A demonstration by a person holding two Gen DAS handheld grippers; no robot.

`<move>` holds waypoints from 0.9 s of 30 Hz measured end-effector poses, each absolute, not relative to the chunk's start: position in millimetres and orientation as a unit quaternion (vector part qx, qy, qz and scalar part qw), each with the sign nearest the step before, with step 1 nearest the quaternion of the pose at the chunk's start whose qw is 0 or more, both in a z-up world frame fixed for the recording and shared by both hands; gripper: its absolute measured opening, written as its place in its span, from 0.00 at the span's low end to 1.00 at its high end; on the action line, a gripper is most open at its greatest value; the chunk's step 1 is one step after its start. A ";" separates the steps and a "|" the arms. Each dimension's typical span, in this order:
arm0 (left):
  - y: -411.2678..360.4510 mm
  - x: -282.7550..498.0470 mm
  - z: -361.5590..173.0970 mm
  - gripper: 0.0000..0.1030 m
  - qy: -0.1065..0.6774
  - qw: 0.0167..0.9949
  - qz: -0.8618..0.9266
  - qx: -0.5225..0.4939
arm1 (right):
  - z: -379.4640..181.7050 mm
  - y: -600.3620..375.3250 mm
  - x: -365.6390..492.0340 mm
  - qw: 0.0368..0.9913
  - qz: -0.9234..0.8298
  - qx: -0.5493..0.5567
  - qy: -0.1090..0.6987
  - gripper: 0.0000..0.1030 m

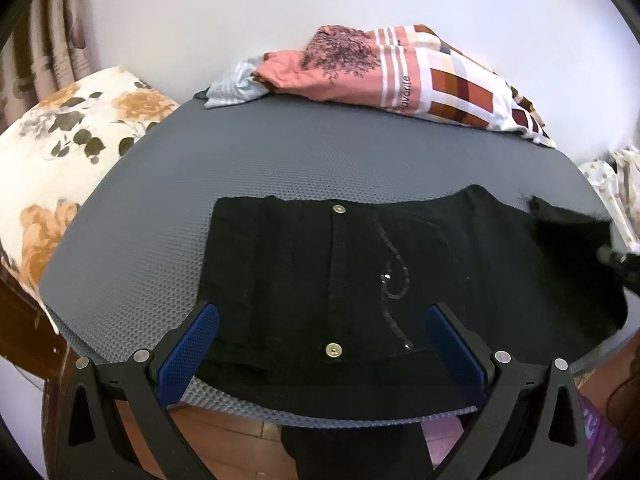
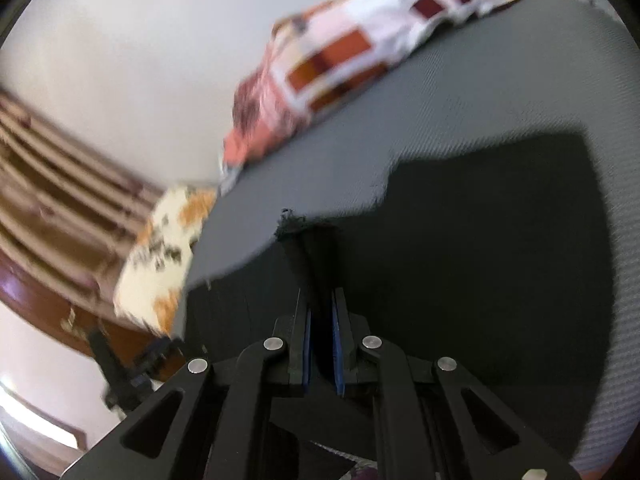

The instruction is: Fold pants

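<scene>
Black pants (image 1: 360,276) lie spread on the grey mat (image 1: 160,208), waist toward me, with two brass buttons and a sequin swirl on the front. My left gripper (image 1: 322,320) is open, its blue pads over the near edge of the pants, holding nothing. My right gripper (image 2: 320,300) is shut on a fold of the black pants (image 2: 460,260) and holds it lifted above the mat (image 2: 480,92). In the left wrist view the raised flap (image 1: 568,228) shows at the right edge.
A pile of pink, striped and checked clothes (image 1: 400,72) lies at the mat's far edge, also in the right wrist view (image 2: 340,64). A floral pillow (image 1: 68,152) sits to the left. White wall behind, wooden floor (image 1: 224,440) below the near edge.
</scene>
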State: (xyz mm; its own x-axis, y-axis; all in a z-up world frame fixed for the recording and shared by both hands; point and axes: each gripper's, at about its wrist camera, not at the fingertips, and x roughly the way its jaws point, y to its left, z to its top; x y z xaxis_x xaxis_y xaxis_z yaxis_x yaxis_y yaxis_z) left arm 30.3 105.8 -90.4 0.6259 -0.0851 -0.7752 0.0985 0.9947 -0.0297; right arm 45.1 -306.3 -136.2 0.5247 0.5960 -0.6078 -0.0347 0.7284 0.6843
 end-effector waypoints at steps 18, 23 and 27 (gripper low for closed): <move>80.7 30.3 -111.0 1.00 0.463 0.882 -0.086 0.027 | -158.0 -246.6 17.1 0.822 0.215 0.196 0.489 0.10; 78.5 30.9 -114.3 1.00 0.470 0.877 -0.092 0.029 | -154.4 -224.9 7.8 0.841 0.215 0.104 0.485 0.10; 77.0 31.5 -117.0 1.00 0.476 0.874 -0.096 0.030 | -154.0 -213.8 2.8 0.849 0.214 0.047 0.480 0.11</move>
